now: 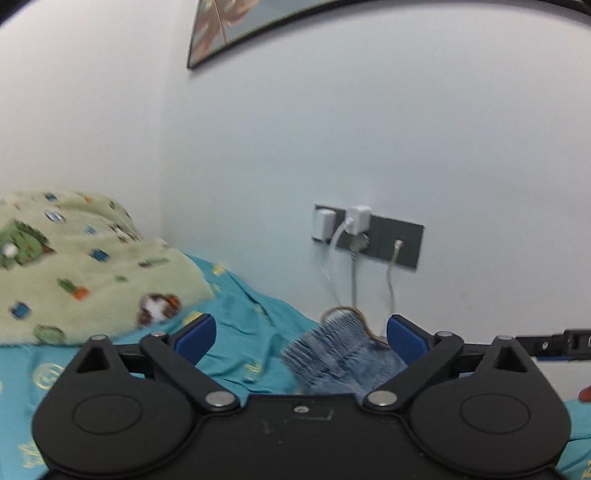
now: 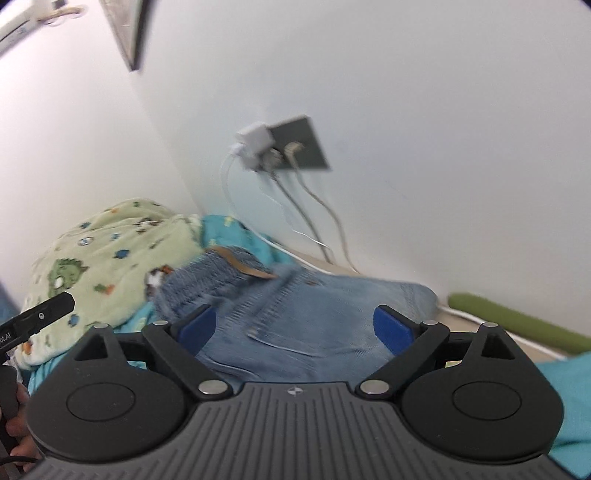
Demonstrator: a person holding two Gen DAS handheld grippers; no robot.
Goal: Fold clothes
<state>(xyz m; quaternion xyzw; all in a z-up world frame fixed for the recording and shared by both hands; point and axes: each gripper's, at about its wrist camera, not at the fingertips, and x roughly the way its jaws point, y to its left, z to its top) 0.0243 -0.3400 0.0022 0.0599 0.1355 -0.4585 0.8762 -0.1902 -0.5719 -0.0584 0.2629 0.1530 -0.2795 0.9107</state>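
A pair of light blue jeans (image 2: 295,317) lies folded on the teal bedsheet (image 1: 236,332), its elastic waistband and tan label toward the wall. In the left wrist view only the waistband end of the jeans (image 1: 332,350) shows, lying below and beyond the wide gap of my left gripper (image 1: 301,336), whose blue pads touch nothing. My right gripper (image 2: 295,328) also stands open above the jeans, nothing pressed between its pads. The left gripper's black body (image 2: 40,314) shows at the left edge of the right wrist view.
A green dinosaur-print blanket (image 1: 74,266) is heaped at the left by the wall corner. A grey socket plate (image 1: 384,240) with white chargers and hanging cables sits on the white wall behind the bed. A green roll (image 2: 517,321) lies at the right. A framed picture (image 1: 236,26) hangs above.
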